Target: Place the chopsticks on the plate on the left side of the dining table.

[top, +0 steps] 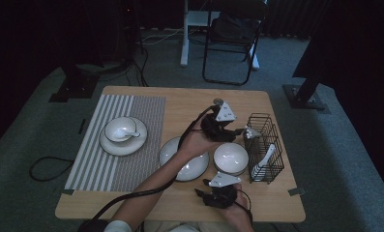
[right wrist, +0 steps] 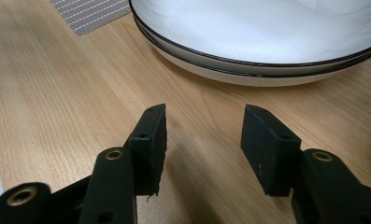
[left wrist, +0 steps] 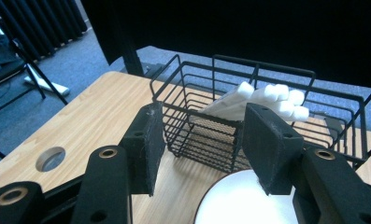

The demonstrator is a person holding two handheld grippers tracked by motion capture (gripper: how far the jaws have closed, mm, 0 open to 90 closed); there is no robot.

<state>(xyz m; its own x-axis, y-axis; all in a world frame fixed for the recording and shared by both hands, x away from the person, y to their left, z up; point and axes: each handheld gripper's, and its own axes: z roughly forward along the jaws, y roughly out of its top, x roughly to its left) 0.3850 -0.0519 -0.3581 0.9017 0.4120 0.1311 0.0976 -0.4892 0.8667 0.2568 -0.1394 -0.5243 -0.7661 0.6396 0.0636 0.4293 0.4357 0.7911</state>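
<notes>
Spoons (left wrist: 267, 100) lay in the wire basket (left wrist: 230, 79) just ahead of our left gripper (left wrist: 202, 140), its jaws wide and empty. Our right gripper (right wrist: 204, 140) gaped idle before the plates (right wrist: 267, 65). We judged a jaw might snag the wires and drag the basket.

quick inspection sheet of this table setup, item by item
surface: wooden table, striped placemat on its left
job's things: wire basket with white spoons; bowl beside it
clutter: stacked plates; bowl with spoon on a plate on the placemat
grippers: left gripper open, facing the basket; right gripper open, low over the table
cables: one along the left forearm, one on the floor
surroundings: folding chair, carpet
</notes>
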